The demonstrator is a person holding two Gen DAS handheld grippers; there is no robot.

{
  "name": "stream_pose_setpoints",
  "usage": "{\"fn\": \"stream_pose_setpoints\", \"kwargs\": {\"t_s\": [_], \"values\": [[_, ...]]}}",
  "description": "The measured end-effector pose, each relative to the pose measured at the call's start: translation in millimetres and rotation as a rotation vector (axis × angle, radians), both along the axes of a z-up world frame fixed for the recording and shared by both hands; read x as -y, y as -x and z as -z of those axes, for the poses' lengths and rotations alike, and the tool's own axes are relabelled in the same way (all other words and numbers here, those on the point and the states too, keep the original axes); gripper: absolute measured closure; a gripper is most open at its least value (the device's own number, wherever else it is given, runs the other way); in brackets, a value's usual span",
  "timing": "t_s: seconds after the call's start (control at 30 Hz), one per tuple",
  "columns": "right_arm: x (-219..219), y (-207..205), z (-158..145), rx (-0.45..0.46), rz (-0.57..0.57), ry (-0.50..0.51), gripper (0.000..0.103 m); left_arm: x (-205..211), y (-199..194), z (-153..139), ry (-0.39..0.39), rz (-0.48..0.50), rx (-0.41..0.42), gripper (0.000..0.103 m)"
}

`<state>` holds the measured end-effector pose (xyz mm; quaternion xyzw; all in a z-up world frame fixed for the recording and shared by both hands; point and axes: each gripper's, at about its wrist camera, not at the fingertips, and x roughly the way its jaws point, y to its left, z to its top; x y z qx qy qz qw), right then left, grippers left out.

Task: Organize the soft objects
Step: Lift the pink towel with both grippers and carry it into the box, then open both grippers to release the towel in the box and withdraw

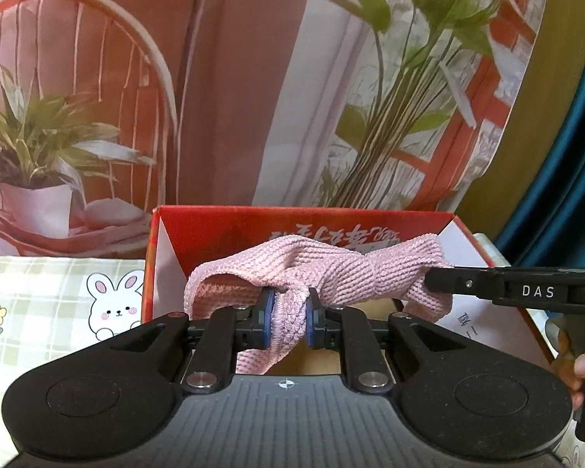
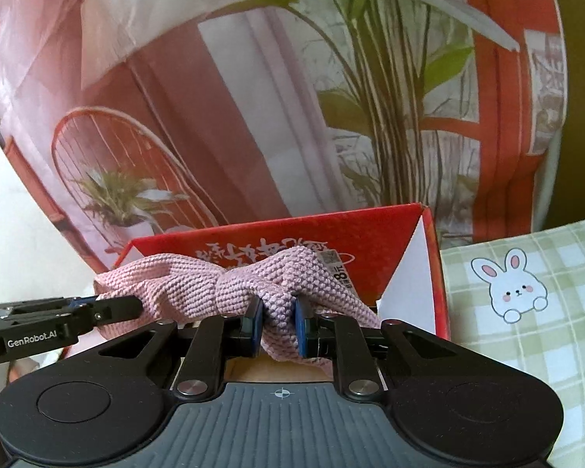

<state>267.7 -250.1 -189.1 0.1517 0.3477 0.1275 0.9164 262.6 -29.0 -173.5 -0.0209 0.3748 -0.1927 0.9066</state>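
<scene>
- The box (image 1: 292, 230) stands on the counter (image 1: 39, 284), open at the top, its far wall against the backdrop (image 1: 214, 97).
- The cloth (image 1: 312, 269) hangs stretched left to right over the box's opening, above its floor.
- The left gripper (image 1: 288, 319) is clamped on the cloth from the near side, at a bunched fold near the middle.
- The right gripper (image 2: 279, 321) grips another fold to the right of that; in the left wrist view its fingers come in from the right edge.
- Counter surface lies left and right of the box.
- A hand (image 1: 583, 366) is at the near right.
</scene>
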Motion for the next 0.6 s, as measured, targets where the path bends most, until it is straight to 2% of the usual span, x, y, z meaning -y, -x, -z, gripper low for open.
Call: {"fn": "stream_pose_setpoints", "kwargs": {"t_s": [0.1, 0.27, 0.37, 0.5, 0.6], "values": [[-2.5, -3.1, 2.1, -0.015, -0.001, 0.016, 0.083, 1.4, -2.2, 3.3, 0.003, 0.006, -0.008, 0.084], [-4.4, -3.6, 2.8, -0.014, 0.001, 0.031, 0.072, 5.1, -2.8, 5.3, -0.016, 0.012, 0.002, 0.062], [-8.0, -2.2, -0.1, -0.005, -0.012, 0.055, 0.070, 5.5, 0.0, 2.6, -0.022, 0.012, 0.013, 0.059], [-12.5, 4.5, -6.7, 0.022, -0.012, 0.091, 0.056, 4.6, 9.3, -3.9, -0.020, 0.012, 0.060, 0.046], [-17.1, 13.4, -13.0, 0.046, -0.024, 0.118, 0.048, 3.8, 19.7, -9.4, -0.035, 0.016, 0.080, 0.040]]}}
